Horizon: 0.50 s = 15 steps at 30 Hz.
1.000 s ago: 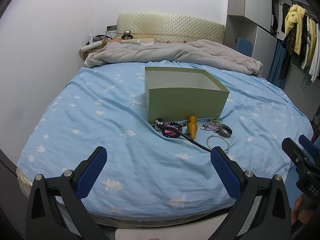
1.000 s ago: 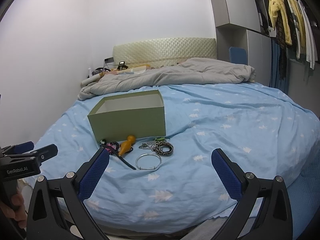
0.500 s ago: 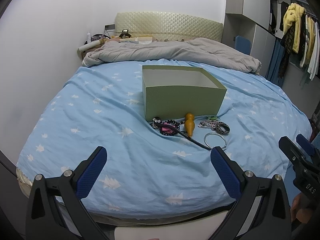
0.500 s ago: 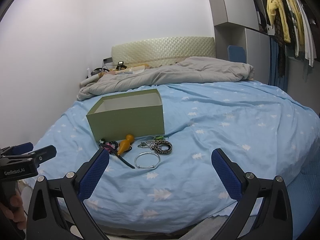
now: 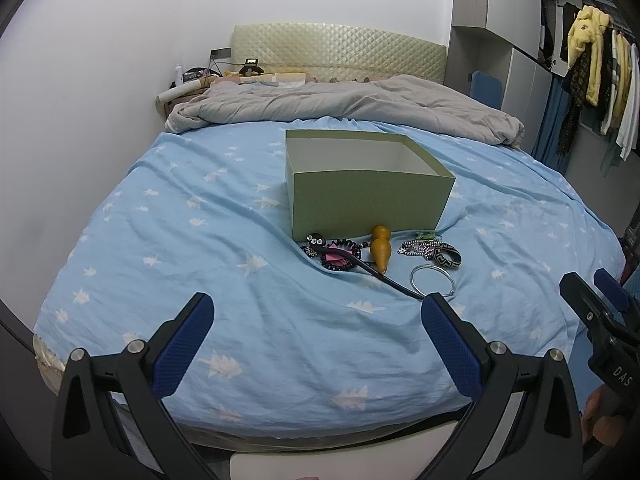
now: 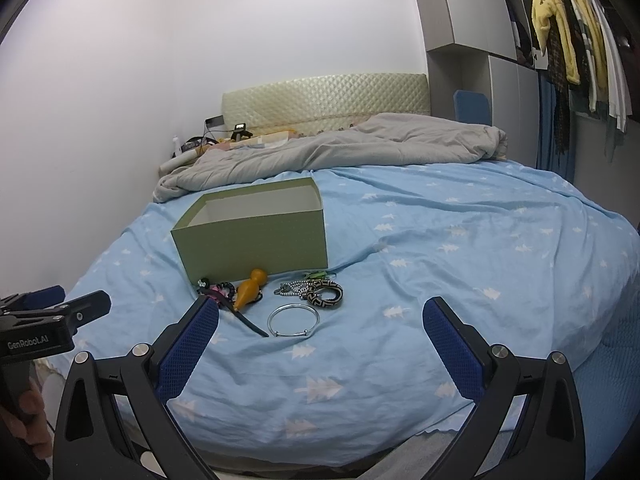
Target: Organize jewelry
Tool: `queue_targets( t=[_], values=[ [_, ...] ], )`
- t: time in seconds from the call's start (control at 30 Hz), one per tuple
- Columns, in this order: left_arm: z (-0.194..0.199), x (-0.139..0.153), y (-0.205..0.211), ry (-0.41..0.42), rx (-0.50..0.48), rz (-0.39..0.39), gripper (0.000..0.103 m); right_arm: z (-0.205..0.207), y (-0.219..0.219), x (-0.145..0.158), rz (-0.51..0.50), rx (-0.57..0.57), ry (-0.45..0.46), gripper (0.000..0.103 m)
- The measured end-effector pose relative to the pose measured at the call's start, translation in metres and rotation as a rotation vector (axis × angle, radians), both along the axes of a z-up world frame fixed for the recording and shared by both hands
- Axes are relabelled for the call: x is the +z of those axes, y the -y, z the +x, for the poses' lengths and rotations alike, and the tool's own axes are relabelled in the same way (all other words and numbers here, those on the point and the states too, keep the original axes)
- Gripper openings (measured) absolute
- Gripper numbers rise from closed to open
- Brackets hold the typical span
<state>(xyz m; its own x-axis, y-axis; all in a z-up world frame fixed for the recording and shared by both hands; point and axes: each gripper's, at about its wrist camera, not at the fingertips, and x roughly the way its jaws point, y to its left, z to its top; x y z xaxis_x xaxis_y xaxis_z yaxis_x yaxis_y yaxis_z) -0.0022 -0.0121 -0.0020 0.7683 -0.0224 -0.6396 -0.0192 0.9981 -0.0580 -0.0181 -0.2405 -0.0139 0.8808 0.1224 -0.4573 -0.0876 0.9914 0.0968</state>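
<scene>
An open green box (image 5: 370,200) (image 6: 256,240) stands on the blue bed sheet. Jewelry lies in front of it: an orange gourd pendant (image 5: 380,250) (image 6: 250,288), a black bead bracelet with a pink piece (image 5: 340,258) (image 6: 218,290), a silver bangle (image 5: 433,280) (image 6: 293,320), a patterned woven bracelet (image 5: 446,260) (image 6: 326,296) and a silver bead chain (image 5: 414,247) (image 6: 294,288). My left gripper (image 5: 316,332) and right gripper (image 6: 320,336) are both open and empty, held back near the foot of the bed.
A grey duvet (image 5: 340,104) is bunched at the head of the bed before a padded headboard (image 5: 340,50). A white wall runs along the left. Wardrobe units and hanging clothes (image 6: 580,40) stand at the right. The right gripper shows in the left wrist view (image 5: 600,320).
Both grippers have drawn back and lifted slightly, so the box and jewelry sit a little farther off. Nothing on the bed has moved.
</scene>
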Motion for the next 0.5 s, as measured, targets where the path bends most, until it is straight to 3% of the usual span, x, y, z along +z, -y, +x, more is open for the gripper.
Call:
queue_targets(
  t=[0.5],
  values=[
    [0.019,-0.015,-0.003,-0.071,-0.002,0.001,0.103,0.013,0.002,-0.013,0.01,0.016,-0.024,0.103]
  ],
)
